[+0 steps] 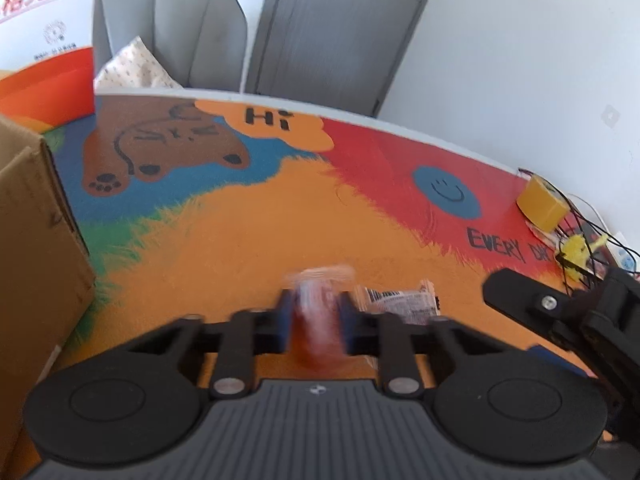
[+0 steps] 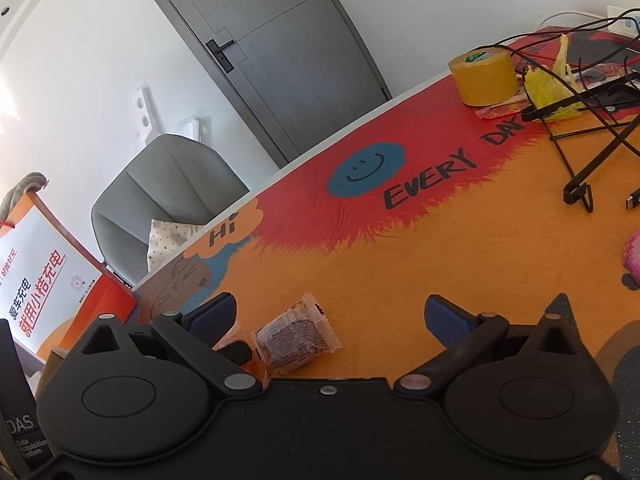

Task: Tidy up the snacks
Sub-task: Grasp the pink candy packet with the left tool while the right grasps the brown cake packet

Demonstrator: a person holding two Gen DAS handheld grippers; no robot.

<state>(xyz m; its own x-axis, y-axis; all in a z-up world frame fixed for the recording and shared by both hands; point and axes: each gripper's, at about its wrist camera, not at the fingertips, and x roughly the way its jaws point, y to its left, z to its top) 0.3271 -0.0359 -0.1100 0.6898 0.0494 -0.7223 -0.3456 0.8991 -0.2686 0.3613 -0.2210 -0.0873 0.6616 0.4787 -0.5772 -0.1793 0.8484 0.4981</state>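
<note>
Black left gripper (image 1: 314,314), blue pads (image 1: 285,320), silver screws

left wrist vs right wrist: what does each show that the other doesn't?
Left wrist only: the cardboard box at left, and the left gripper shut on a reddish snack packet, blurred. The right gripper's arm shows at the right edge.

Right wrist only: the right gripper, jaws open and empty, a pink thing at the right edge, and a black stand.

Both: the painted table, a clear-wrapped snack, the yellow tape roll, cables, the grey chair and door.

Table mat (image 2: 400,264) orange, red, blue; tape roll (image 2: 484,78) yellow; snack packet (image 2: 296,336) brown.
</note>
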